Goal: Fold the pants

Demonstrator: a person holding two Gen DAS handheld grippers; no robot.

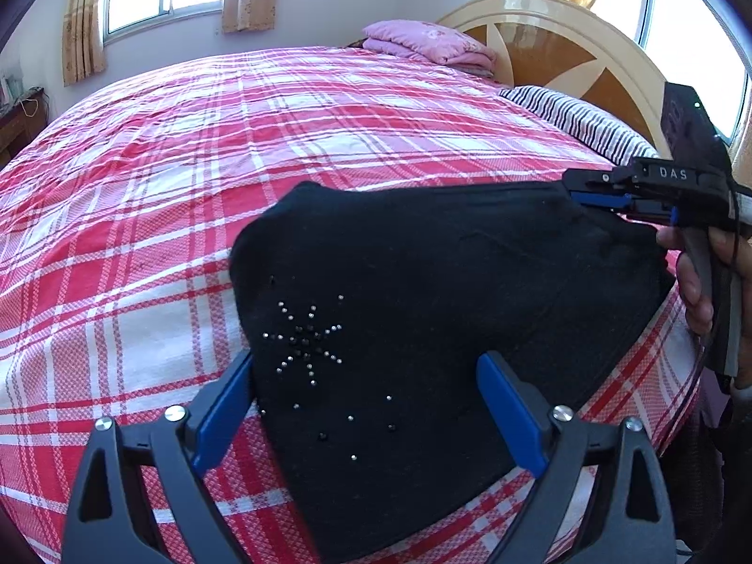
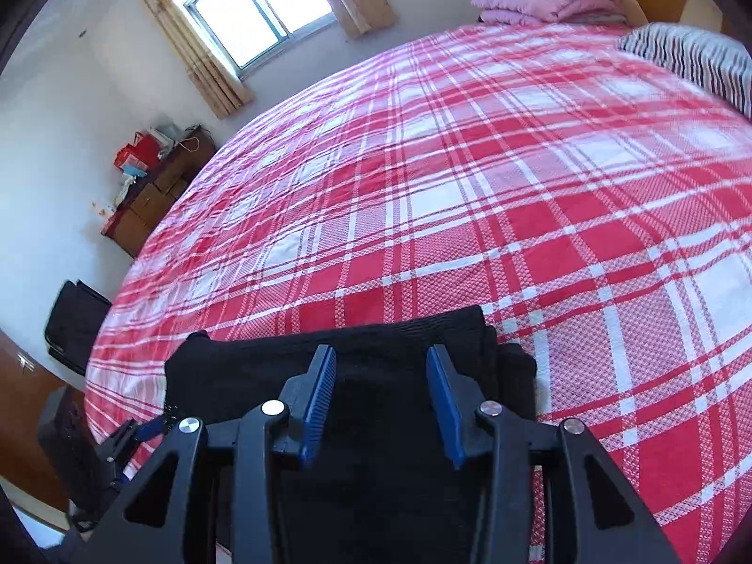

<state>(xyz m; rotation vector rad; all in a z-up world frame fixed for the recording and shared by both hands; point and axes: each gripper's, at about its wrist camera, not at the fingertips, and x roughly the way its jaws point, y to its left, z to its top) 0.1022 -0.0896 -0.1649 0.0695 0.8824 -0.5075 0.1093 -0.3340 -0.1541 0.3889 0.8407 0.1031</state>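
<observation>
Black pants with a rhinestone star lie folded on the red plaid bed near its front edge; they also show in the right wrist view. My left gripper is open, its blue pads either side of the near part of the pants, holding nothing. My right gripper is open just above the folded pants. In the left wrist view the right gripper sits at the pants' far right corner; whether it touches the cloth there is unclear.
The red plaid bedspread covers a large bed. A folded pink quilt and a striped pillow lie by the headboard. A cluttered wooden cabinet and a black chair stand beside the bed.
</observation>
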